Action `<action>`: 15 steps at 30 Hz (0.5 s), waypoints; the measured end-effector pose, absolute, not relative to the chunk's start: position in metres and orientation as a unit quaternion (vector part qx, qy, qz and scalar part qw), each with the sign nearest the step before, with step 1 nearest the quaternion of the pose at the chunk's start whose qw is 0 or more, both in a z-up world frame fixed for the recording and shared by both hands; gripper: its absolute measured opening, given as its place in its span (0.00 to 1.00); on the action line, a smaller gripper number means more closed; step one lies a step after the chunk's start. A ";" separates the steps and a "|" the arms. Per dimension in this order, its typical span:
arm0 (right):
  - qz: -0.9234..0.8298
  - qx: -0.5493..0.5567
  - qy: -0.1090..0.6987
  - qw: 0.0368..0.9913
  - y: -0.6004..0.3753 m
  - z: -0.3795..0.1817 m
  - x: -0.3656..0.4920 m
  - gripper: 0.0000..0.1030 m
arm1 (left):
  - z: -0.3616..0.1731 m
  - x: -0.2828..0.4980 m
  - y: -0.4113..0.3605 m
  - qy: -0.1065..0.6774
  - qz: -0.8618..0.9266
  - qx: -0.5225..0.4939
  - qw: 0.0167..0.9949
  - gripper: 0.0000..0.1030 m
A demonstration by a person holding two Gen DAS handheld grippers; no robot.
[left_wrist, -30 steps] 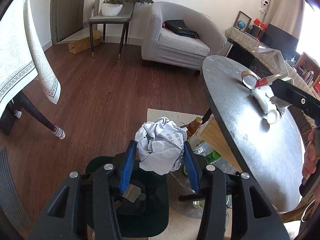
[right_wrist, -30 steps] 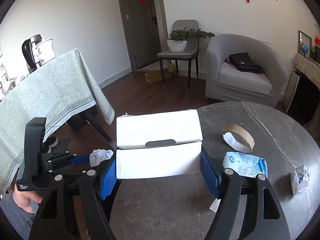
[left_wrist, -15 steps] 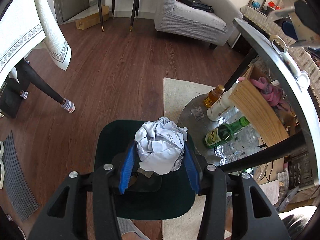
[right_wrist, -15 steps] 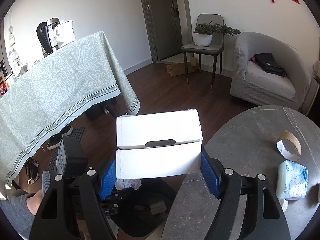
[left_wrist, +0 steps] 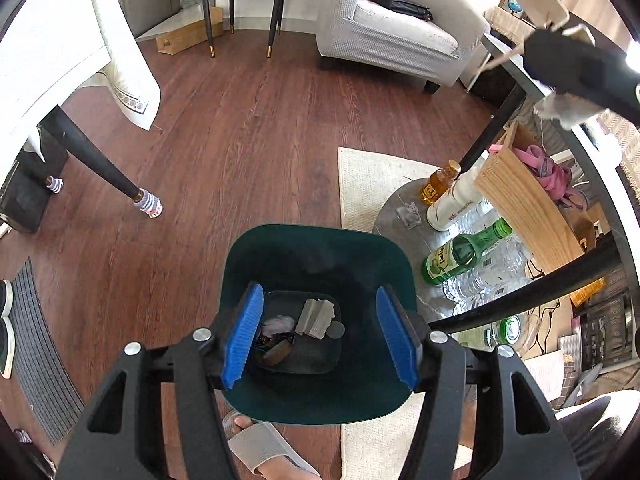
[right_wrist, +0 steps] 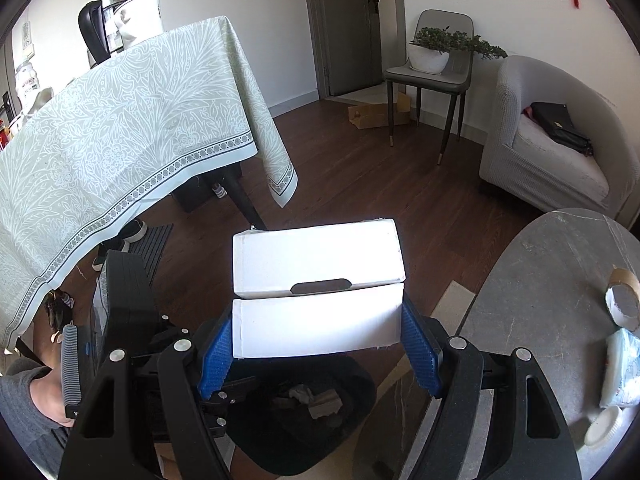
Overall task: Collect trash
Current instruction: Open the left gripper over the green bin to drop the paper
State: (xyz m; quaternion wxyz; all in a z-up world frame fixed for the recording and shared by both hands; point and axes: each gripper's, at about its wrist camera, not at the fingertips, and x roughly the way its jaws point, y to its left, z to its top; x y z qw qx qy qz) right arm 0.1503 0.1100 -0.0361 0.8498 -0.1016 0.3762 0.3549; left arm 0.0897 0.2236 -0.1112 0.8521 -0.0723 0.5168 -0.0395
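Observation:
My left gripper (left_wrist: 319,293) hangs over the dark green bin (left_wrist: 320,236), its jaws opening with nothing between the blue pads (left_wrist: 244,332). At the bin's bottom lie a pale crumpled wad (left_wrist: 278,323), a grey-white scrap (left_wrist: 316,316) and other small litter. My right gripper (right_wrist: 316,316) is shut on a white cardboard box (right_wrist: 316,264), holding it by its two ends above the bin (right_wrist: 360,378). A hand (right_wrist: 48,400) grips the left tool at the left of the right wrist view.
Bottles (left_wrist: 460,256) and a wooden crate (left_wrist: 520,200) crowd the floor under the round grey table (right_wrist: 540,280). A tape roll (right_wrist: 622,296), tissue pack (right_wrist: 622,372) and lid (right_wrist: 604,426) lie on it. A slippered foot (left_wrist: 260,444) stands near the bin. The cloth-covered table (right_wrist: 120,140) is at the left.
The left gripper came over the bin and sank toward it, then its jaws spread and the crumpled paper left them. The right gripper carried the box off the table to above the bin.

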 end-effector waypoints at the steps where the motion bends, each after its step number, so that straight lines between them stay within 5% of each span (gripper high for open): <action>1: 0.354 -0.103 0.378 0.849 0.110 -0.037 0.151 0.72 | -0.109 0.089 0.227 0.514 -0.036 -0.075 0.854 0.61; 15: 0.359 -0.153 0.395 0.832 0.150 -0.063 0.138 0.72 | -0.053 0.070 0.278 0.439 0.002 -0.114 0.891 0.52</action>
